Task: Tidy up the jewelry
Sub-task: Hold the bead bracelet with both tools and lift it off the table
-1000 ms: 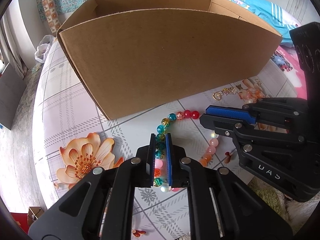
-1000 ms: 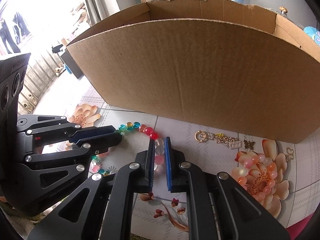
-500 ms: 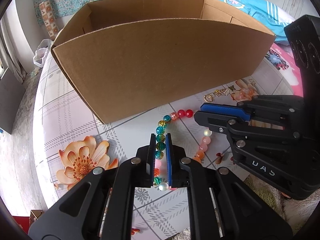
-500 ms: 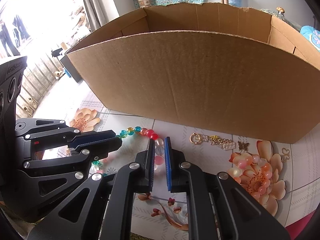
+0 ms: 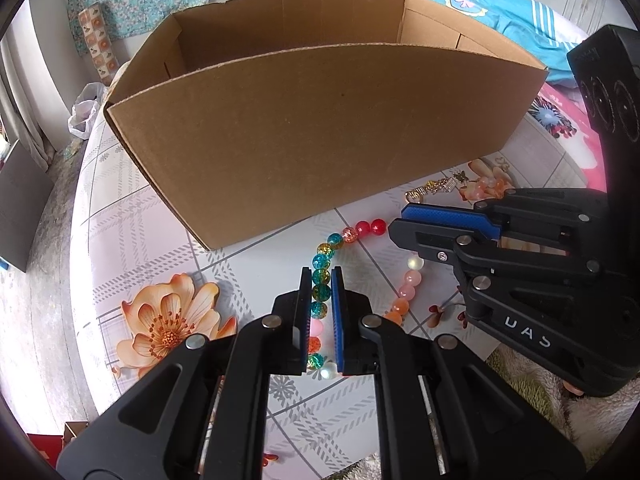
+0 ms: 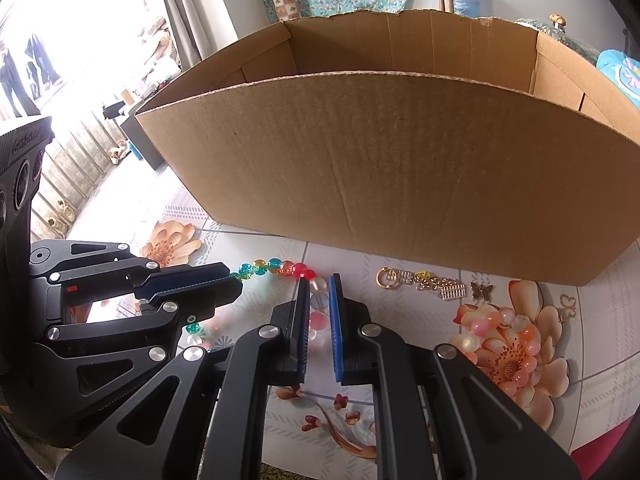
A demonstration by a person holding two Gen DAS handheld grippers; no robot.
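Observation:
A bead necklace (image 5: 335,239) with teal, yellow, orange, red, pink and clear beads lies in a loop on the flowered tablecloth in front of the cardboard box (image 5: 320,140). My left gripper (image 5: 320,276) is shut on its teal beads. My right gripper (image 6: 319,284) is shut on the clear and pink beads of the same necklace (image 6: 274,265). In the left wrist view the right gripper (image 5: 400,220) reaches in from the right. In the right wrist view the left gripper (image 6: 236,280) comes in from the left. Whether the necklace is off the cloth I cannot tell.
The open cardboard box (image 6: 400,168) stands right behind the grippers. A gold chain with charms (image 6: 424,282), a butterfly charm (image 6: 481,291) and a pink bead bracelet (image 6: 500,320) lie to the right. Blue clothing (image 5: 492,12) lies behind the box.
The box's rim has sunk in both views and more of its inside shows. Both grippers stay shut on the necklace in the same places.

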